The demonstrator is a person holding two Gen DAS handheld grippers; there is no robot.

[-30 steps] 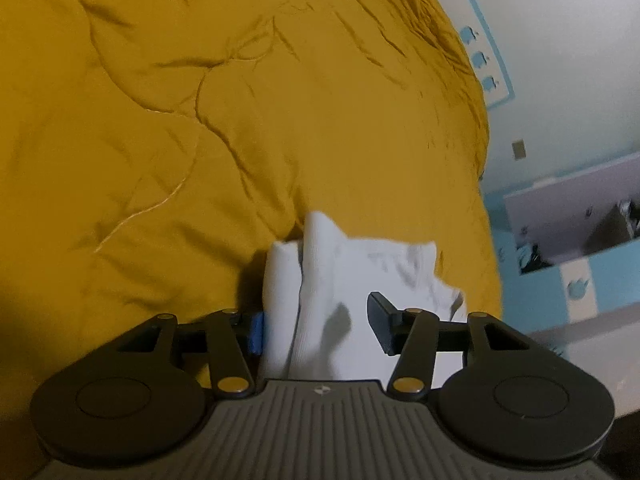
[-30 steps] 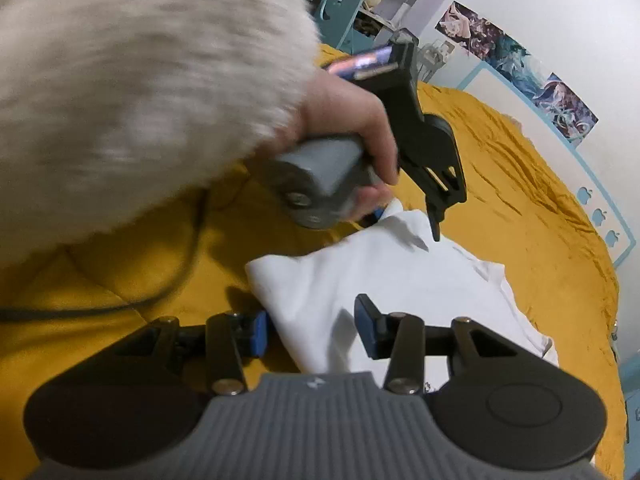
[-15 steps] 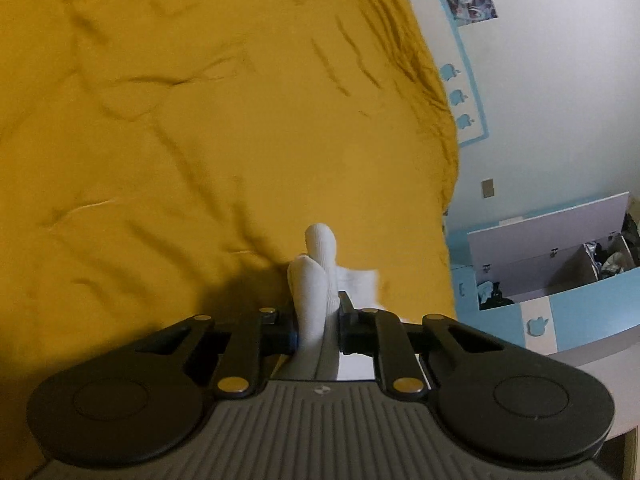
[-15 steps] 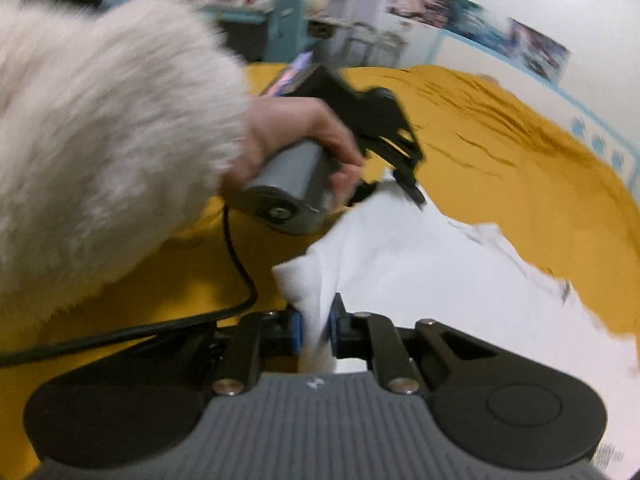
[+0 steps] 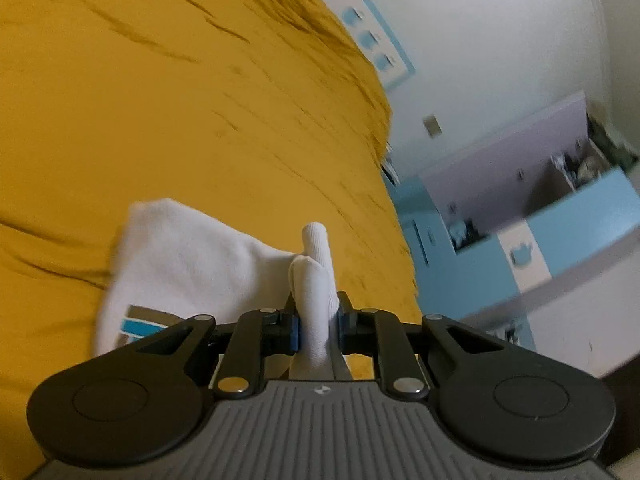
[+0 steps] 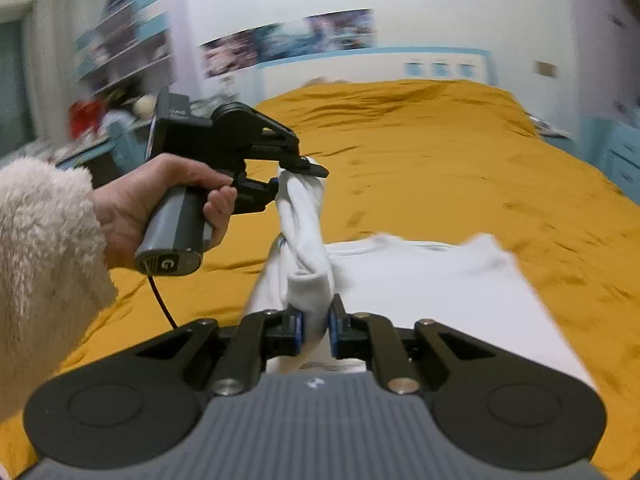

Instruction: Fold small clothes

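Both the left gripper (image 5: pixel 316 326) and right gripper (image 6: pixel 315 330) pinch the white shirt (image 6: pixel 432 280) above the yellow bed (image 6: pixel 440 152).

One white garment (image 6: pixel 432 280), two grippers (left (image 6: pixel 296 172), right (image 6: pixel 316 330)), one yellow bedspread (image 6: pixel 440 152), one hand (image 6: pixel 160 196).

Around you lies a mustard-yellow bedspread (image 6: pixel 440 152), creased and covering the whole bed. Behind it you face a white wall with a strip of posters (image 6: pixel 288 40) above a blue-bordered panel (image 6: pixel 440 64) of small blue motifs. To your left, blurred shelves (image 6: pixel 120 60) hold clutter you can't make out. From the left wrist view, you see blue-and-white cabinets (image 5: pixel 540 248) beside the bed.
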